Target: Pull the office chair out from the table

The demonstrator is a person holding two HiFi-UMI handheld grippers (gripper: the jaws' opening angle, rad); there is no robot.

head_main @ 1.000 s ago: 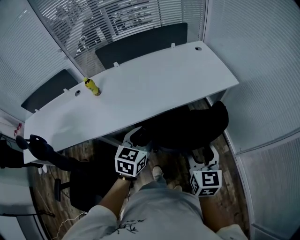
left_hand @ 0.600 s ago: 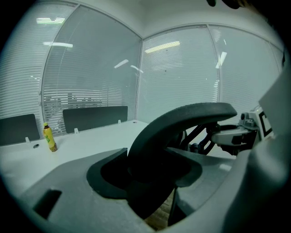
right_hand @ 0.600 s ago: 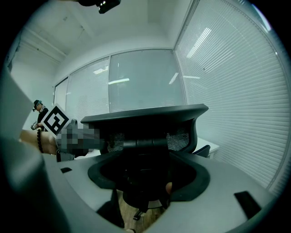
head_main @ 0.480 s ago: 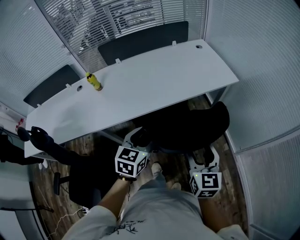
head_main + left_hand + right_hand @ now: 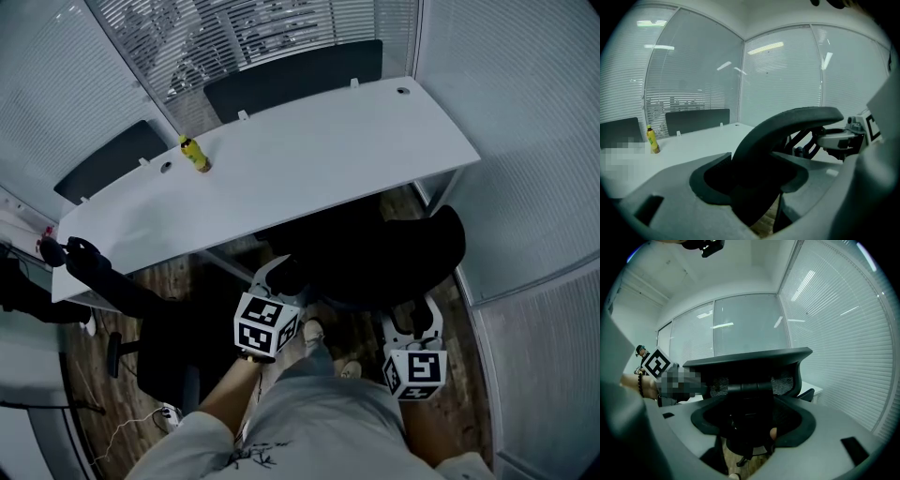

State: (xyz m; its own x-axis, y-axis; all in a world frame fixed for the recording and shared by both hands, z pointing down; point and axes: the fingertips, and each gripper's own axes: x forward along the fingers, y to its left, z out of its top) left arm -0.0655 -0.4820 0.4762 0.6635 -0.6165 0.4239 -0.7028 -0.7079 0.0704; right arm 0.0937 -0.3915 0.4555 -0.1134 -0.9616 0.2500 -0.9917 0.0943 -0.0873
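Yellow bottle (image 5: 194,155): stands upright, far and left of centre. Short dark panel (image 5: 112,159): stands on edge just left of the bottle and slightly behind it. Long dark panel (image 5: 292,75): stands on edge to the bottle's right, farther back. Slatted blinds (image 5: 234,33): hang behind glass at the far side, beyond both panels. Lined glass wall (image 5: 530,122): closes off the right. Brown wood floor (image 5: 164,281): shows at the near left. Second black chair (image 5: 164,361): sits on that floor. White cable (image 5: 117,433): trails over the boards, nearer than that chair.
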